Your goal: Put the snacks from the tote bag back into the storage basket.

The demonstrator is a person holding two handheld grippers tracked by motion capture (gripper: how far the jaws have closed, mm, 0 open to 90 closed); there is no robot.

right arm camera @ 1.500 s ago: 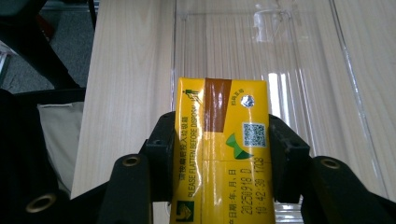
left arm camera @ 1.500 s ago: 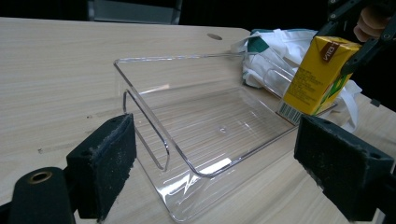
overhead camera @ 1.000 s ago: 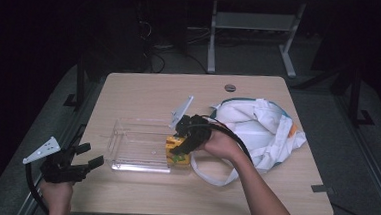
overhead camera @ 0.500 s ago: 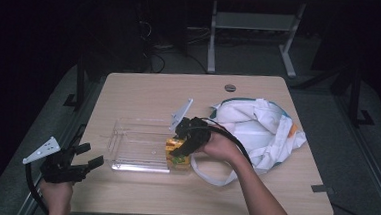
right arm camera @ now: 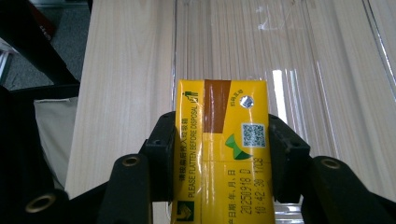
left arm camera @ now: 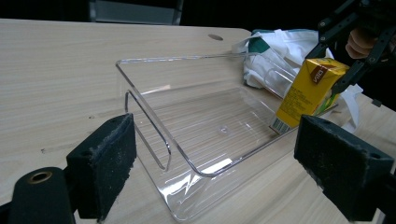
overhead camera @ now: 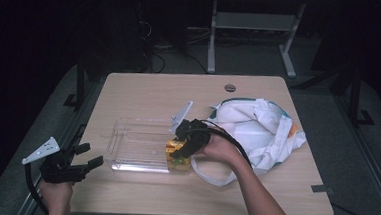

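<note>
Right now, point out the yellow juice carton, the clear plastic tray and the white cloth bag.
yellow juice carton (right arm camera: 219,154), right gripper view, on its printed top face.
clear plastic tray (left arm camera: 140,100), left gripper view, on its near side wall.
white cloth bag (overhead camera: 257,129), high view, on its white middle.

The yellow juice carton (overhead camera: 178,152) stood tilted at the clear tray's (overhead camera: 127,133) right end; the tray lay near the desk's front edge.
</note>
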